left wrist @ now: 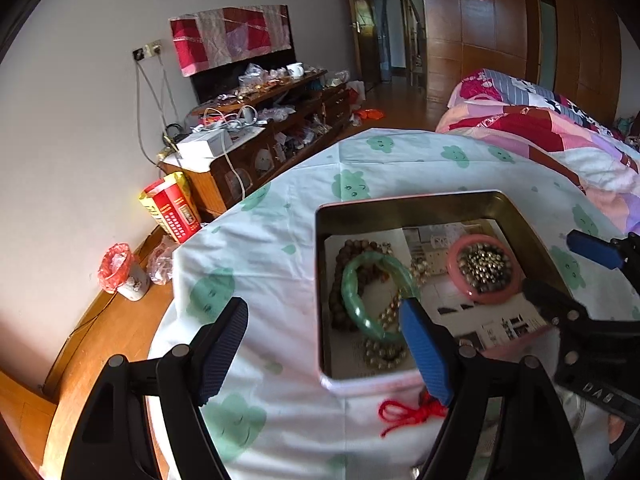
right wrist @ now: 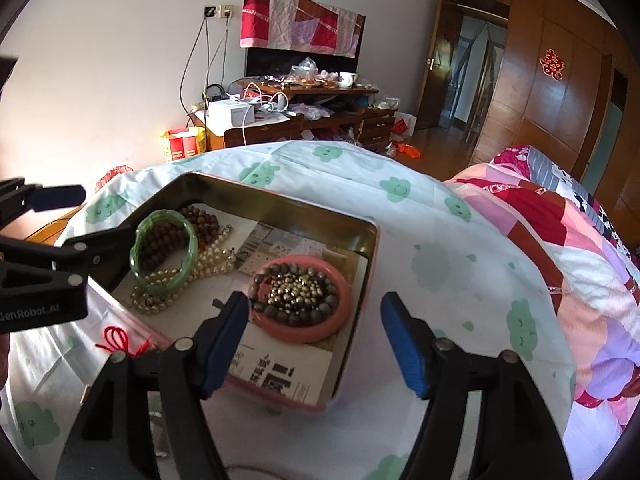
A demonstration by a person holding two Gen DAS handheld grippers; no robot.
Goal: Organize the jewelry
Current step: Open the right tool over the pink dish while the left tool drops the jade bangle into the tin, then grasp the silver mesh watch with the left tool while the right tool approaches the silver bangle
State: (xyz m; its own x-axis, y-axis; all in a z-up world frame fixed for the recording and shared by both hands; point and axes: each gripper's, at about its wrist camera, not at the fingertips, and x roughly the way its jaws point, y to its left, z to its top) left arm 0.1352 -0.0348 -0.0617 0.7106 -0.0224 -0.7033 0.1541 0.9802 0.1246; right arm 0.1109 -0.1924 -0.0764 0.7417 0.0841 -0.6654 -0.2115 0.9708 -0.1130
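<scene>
Both grippers — left gripper [left wrist: 324, 350] and right gripper [right wrist: 314, 344] — hang spread and empty above the tin [right wrist: 280, 204] at frame centre; only the red cord [left wrist: 404, 410] lies outside, so pinch it low.

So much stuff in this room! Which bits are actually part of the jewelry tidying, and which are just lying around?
Part of the job:
- tin box
- green bangle
- pearl strand
- brown bead bracelet
- pink bangle
- red cord

Just lying about:
- cluttered cabinet
- red carton
- quilt
</scene>
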